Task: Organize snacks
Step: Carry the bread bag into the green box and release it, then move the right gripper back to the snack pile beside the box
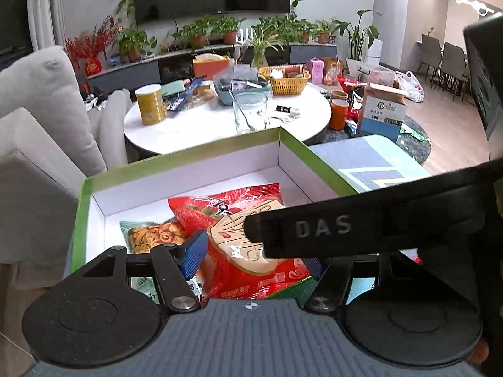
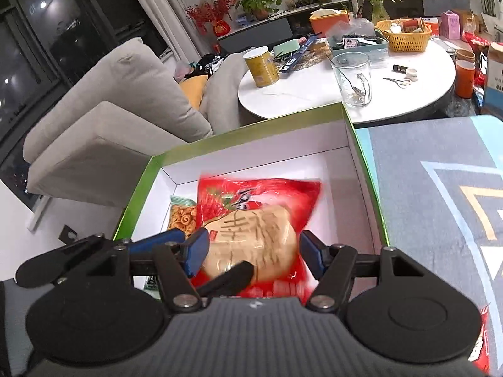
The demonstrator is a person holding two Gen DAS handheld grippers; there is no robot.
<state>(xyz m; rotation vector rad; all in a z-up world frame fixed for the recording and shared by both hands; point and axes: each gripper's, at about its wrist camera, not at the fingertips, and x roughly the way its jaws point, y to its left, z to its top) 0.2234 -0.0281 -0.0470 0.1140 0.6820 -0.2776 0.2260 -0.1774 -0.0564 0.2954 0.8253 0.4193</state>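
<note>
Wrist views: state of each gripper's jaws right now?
Left gripper: jaws open, holding nothing.
Right gripper: jaws open, one on each side of the red snack bag, no clamp evident.

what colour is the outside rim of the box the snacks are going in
Green, with a white inside; the box rim shows best in the right wrist view.

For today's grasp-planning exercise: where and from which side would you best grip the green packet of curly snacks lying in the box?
Grip the green packet at its crimped far end, coming from above on the box's left side. It lies flat, and the red strawberry bag overlaps its right edge, so only the left and far parts are free.
</note>
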